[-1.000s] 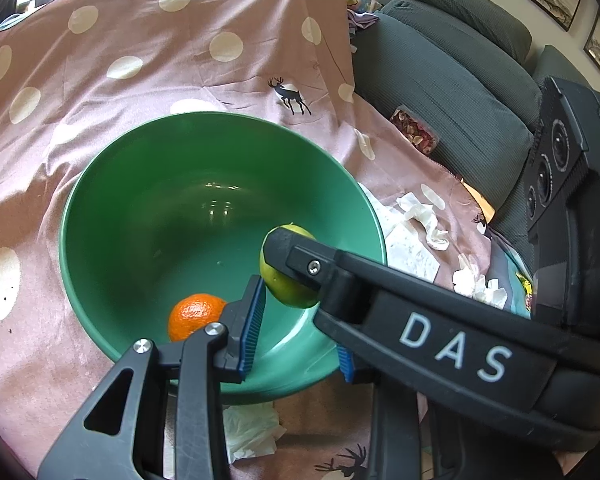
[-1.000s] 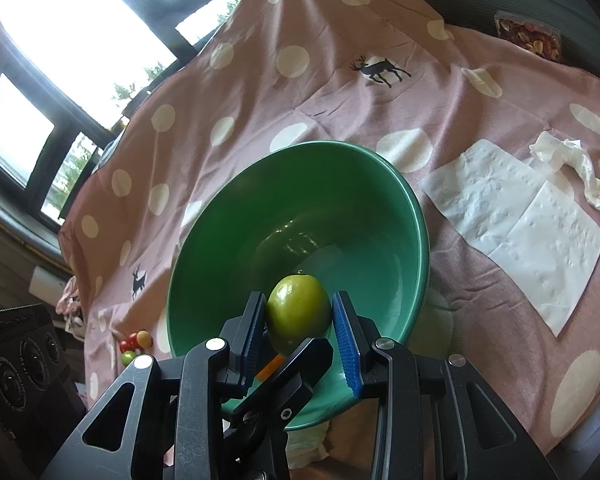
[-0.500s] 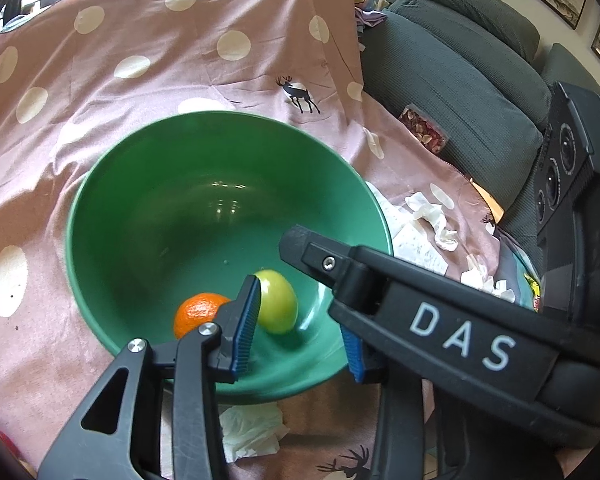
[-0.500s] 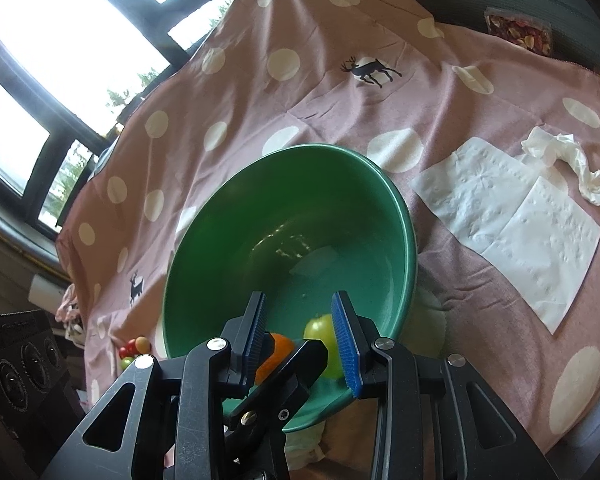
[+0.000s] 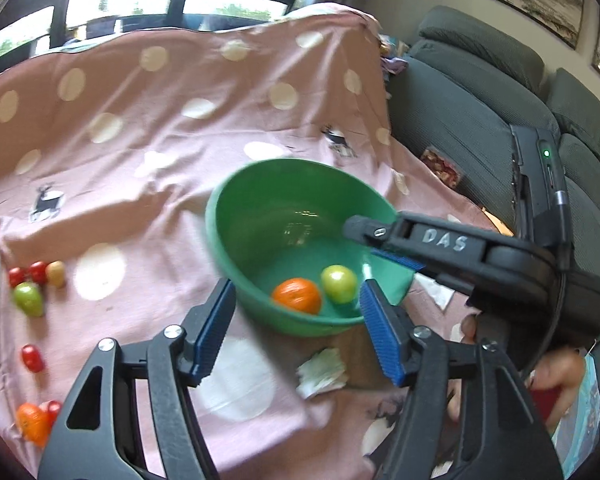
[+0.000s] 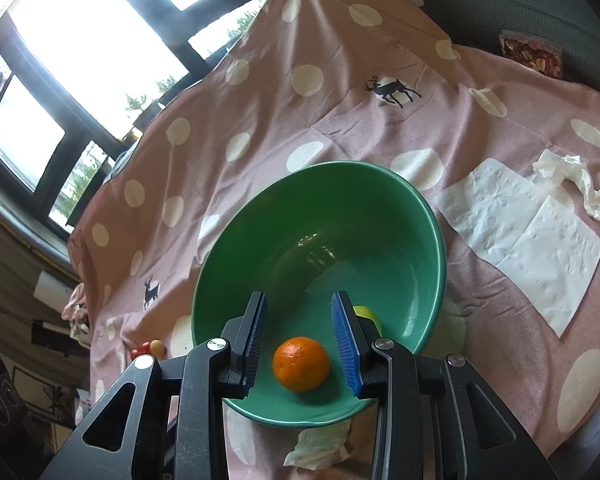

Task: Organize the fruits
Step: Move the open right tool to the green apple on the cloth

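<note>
A pink polka-dot cloth (image 6: 340,92) with small deer prints covers the surface. On it lie two flat white napkins (image 6: 528,236), with a crumpled tissue (image 6: 572,180) just beyond them and another crumpled tissue (image 6: 320,446) at the cloth's near edge. A grey sofa (image 5: 480,92) stands beside the cloth, windows (image 6: 80,40) behind it.

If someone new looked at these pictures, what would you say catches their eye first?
Probably the green bowl in the middle of the pink polka-dot cloth, with an orange and a green fruit lying in it. Next, the blue-padded right hand-held gripper, open just above the orange. In the left wrist view, small loose fruits lie scattered on the cloth to the left of the bowl.
</note>
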`<state>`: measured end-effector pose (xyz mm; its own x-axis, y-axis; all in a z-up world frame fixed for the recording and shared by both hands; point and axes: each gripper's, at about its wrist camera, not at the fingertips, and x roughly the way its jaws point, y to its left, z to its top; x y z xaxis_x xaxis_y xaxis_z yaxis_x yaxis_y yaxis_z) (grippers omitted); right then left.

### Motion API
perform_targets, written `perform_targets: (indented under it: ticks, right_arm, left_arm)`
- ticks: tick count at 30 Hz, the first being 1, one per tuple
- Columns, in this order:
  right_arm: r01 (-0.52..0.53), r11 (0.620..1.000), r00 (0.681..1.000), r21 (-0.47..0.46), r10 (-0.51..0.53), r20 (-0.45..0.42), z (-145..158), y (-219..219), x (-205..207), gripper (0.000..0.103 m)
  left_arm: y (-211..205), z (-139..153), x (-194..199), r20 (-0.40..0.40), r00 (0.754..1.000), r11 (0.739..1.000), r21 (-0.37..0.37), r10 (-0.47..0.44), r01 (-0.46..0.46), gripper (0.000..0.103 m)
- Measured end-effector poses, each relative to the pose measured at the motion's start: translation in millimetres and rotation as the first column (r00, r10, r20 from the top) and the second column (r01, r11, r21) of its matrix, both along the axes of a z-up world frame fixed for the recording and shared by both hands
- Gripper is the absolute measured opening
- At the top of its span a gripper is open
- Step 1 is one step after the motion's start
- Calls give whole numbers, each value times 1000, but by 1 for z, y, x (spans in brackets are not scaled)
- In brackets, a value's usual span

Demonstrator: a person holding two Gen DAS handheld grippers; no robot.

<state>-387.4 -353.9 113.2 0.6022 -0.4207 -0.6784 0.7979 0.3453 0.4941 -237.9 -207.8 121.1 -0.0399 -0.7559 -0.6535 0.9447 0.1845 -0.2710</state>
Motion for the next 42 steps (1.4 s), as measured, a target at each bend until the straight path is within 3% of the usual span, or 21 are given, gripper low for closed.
perform_targets:
  ticks: [4, 7, 11, 14, 18, 20, 23, 25, 29, 33, 37, 42]
  right_arm:
    - [4, 1000, 1000, -26, -4, -10, 4, 6, 6, 37]
    - [-16, 999, 1000, -40, 15, -25, 7, 9, 13, 37]
    - [-31, 998, 998, -61, 28, -53, 9, 15, 21, 37]
    - [-52, 995, 996, -80, 46, -78, 10, 22, 32, 39]
    - [-96, 991, 991, -94, 86, -102, 9, 31, 49, 43]
    - [-117, 987, 989, -105, 106, -102, 9, 39, 62, 43]
    - [-221, 969, 973, -112, 211, -92, 8, 52, 85, 48]
    - [-280, 954, 959, -105, 273, -79, 6, 61, 101, 55]
    - [-396, 917, 917, -56, 391, -84, -7, 80, 137, 56]
    - [-470, 882, 875, 12, 468, -123, -20, 93, 178, 56]
    - [-545, 837, 827, 49, 546, -137, -28, 100, 224, 56]
    - [-595, 803, 773, 27, 582, -254, -43, 109, 282, 56]
  left_arm:
    - [41, 1, 34, 24, 985, 985, -23, 169, -169, 73]
    - [76, -10, 66, -26, 961, 960, -43, 276, -277, 74]
    - [107, -23, 110, -92, 886, 889, -7, 455, -457, 74]
    - [128, -22, 134, -143, 841, 848, -29, 521, -530, 76]
    - [145, -30, 156, -169, 752, 760, -29, 637, -649, 82]
    - [146, -36, 162, -145, 734, 744, 21, 663, -668, 82]
    - [157, -39, 175, -164, 720, 733, 24, 674, -680, 82]
    - [168, -41, 184, -180, 690, 705, 29, 701, -709, 88]
    - [181, -51, 199, -165, 618, 635, 83, 769, -768, 89]
    - [188, -57, 209, -181, 568, 591, 120, 803, -798, 89]
    - [189, -57, 211, -206, 547, 577, 129, 811, -807, 89]
    - [189, -58, 212, -183, 527, 553, 145, 830, -820, 89]
